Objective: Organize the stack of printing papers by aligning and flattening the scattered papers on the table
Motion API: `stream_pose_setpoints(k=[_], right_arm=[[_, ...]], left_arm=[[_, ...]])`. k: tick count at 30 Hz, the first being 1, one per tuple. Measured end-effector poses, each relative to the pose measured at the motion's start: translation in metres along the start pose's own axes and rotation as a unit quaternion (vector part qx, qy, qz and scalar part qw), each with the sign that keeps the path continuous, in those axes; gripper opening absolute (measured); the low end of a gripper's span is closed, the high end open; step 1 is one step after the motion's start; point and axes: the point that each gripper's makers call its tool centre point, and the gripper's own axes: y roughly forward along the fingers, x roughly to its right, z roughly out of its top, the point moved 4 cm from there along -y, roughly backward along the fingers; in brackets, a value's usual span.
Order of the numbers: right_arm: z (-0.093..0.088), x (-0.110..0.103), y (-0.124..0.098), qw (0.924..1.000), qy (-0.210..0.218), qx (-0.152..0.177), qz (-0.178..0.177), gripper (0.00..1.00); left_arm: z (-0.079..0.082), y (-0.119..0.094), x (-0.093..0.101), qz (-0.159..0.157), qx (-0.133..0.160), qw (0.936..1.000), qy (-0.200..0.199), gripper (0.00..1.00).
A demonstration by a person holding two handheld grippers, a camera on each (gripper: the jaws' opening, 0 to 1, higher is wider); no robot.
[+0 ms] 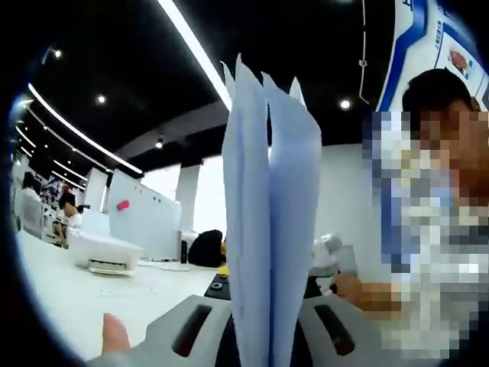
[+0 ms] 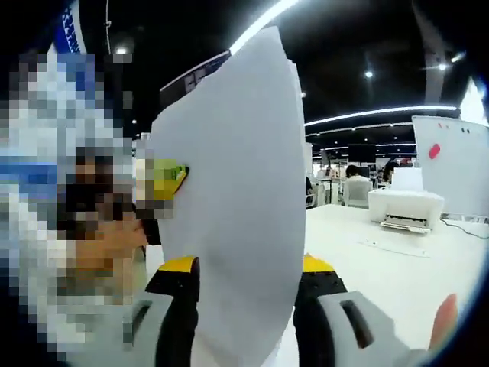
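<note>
A stack of white printing papers (image 1: 267, 229) stands on edge between my left gripper's (image 1: 263, 340) grey jaws, which are shut on it; the sheets fan apart slightly at the top. In the right gripper view the same papers (image 2: 237, 199) rise as one broad white sheet between my right gripper's (image 2: 244, 306) black, yellow-tipped jaws, shut on them. The other gripper's yellow tip (image 2: 170, 177) shows at the paper's left edge. The papers are lifted off the white table (image 1: 92, 298).
A white printer (image 1: 103, 252) (image 2: 405, 208) sits on the table, with a flat sheet (image 2: 390, 246) in front of it. A whiteboard (image 2: 451, 164) with a pink magnet stands behind. A person's thumb (image 1: 114, 334) shows low down. Seated people are in the background.
</note>
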Motion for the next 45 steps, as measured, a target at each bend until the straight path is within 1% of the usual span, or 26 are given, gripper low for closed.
stream_pose_setpoints(k=[2,4,7,8,10,11,12,13,14,15,16,18,20,21,22,24,26,28,31,35,38,39,41,42,43,45], right_arm=[[0.001,-0.003,0.002,1.0000,0.003,-0.001,-0.002,0.50],[0.001,-0.001,0.002,1.0000,-0.006,-0.007,-0.004,0.50],[0.002,0.005,-0.004,0.9998,-0.018,-0.010,0.000,0.32],[0.004,0.005,-0.006,0.9997,-0.020,-0.001,0.012,0.30],[0.014,0.001,-0.009,0.9977,-0.015,0.038,0.054,0.31],[0.020,-0.005,-0.011,0.9932,-0.004,0.062,0.098,0.33],[0.023,-0.007,-0.014,0.9886,0.005,0.073,0.132,0.34],[0.025,-0.010,-0.016,0.9818,0.013,0.085,0.169,0.33],[0.026,-0.015,-0.018,0.9710,0.002,0.101,0.217,0.30],[0.025,-0.015,-0.018,0.9663,0.007,0.100,0.237,0.31],[0.023,-0.010,-0.015,0.9684,0.031,0.093,0.229,0.31],[0.016,-0.008,-0.009,0.9656,0.033,0.073,0.247,0.31],[0.009,0.001,-0.004,0.9703,0.038,0.060,0.231,0.32],[0.007,0.003,-0.005,0.9696,0.041,0.057,0.235,0.32],[0.007,0.002,-0.005,0.9677,0.052,0.057,0.240,0.30],[0.008,-0.005,-0.008,0.9604,0.064,0.061,0.264,0.18],[0.012,-0.011,-0.010,0.9554,0.058,0.070,0.281,0.03],[0.014,-0.015,-0.012,0.9524,0.052,0.078,0.290,0.00],[0.016,-0.023,-0.016,0.9425,0.063,0.082,0.318,0.00],[0.021,-0.021,-0.018,0.9473,0.047,0.091,0.304,0.00],[0.027,-0.009,-0.022,0.9577,0.030,0.080,0.275,0.00],[0.030,-0.008,-0.026,0.9570,0.029,0.076,0.278,0.00],[0.034,-0.002,-0.031,0.9606,0.008,0.045,0.274,0.00],[0.037,-0.003,-0.035,0.9587,-0.014,0.029,0.283,0.00],[0.041,-0.002,-0.037,0.9592,-0.016,0.016,0.282,0.00],[0.050,-0.002,-0.040,0.9564,-0.044,-0.019,0.288,0.00]], left_arm=[[0.000,0.002,0.000,0.000,0.000,1.0000,-0.003,0.07],[0.000,0.002,-0.001,-0.002,0.001,1.0000,-0.004,0.07],[0.001,-0.001,0.000,-0.004,0.002,1.0000,-0.001,0.06],[0.002,-0.002,0.000,-0.004,0.004,1.0000,-0.002,0.06],[0.001,-0.002,0.003,-0.015,0.001,0.9999,-0.005,0.06],[0.002,-0.003,0.004,-0.023,0.006,0.9997,-0.006,0.06],[0.003,-0.003,0.005,-0.030,0.011,0.9994,-0.011,0.06],[0.004,-0.004,0.007,-0.038,0.013,0.9991,-0.011,0.06],[0.004,-0.004,0.008,-0.044,0.013,0.9989,-0.012,0.06],[0.004,-0.004,0.011,-0.058,0.015,0.9980,-0.016,0.06],[0.004,-0.004,0.013,-0.069,0.014,0.9973,-0.021,0.06],[0.003,-0.004,0.015,-0.075,0.010,0.9969,-0.021,0.06],[0.004,-0.007,0.015,-0.075,0.007,0.9970,-0.019,0.06],[0.005,-0.008,0.016,-0.076,0.006,0.9969,-0.018,0.06],[0.006,-0.009,0.016,-0.078,0.007,0.9967,-0.019,0.06],[0.007,-0.009,0.015,-0.081,0.007,0.9964,-0.022,0.06],[0.007,-0.008,0.014,-0.086,0.010,0.9960,-0.024,0.06],[0.011,-0.008,0.012,-0.088,0.017,0.9955,-0.031,0.06],[0.014,-0.010,0.011,-0.091,0.020,0.9946,-0.045,0.06],[0.014,-0.011,0.010,-0.076,0.022,0.9964,-0.033,0.07],[0.017,-0.016,0.006,-0.066,0.016,0.9973,-0.027,0.18],[0.017,-0.017,0.006,-0.060,0.013,0.9978,-0.025,0.22],[0.019,-0.020,0.004,-0.054,-0.007,0.9984,-0.015,0.22],[0.019,-0.021,0.004,-0.055,-0.027,0.9981,-0.009,0.23],[0.022,-0.022,0.003,-0.051,-0.039,0.9979,-0.005,0.23],[0.030,-0.022,0.004,-0.051,-0.052,0.9973,0.008,0.25]])
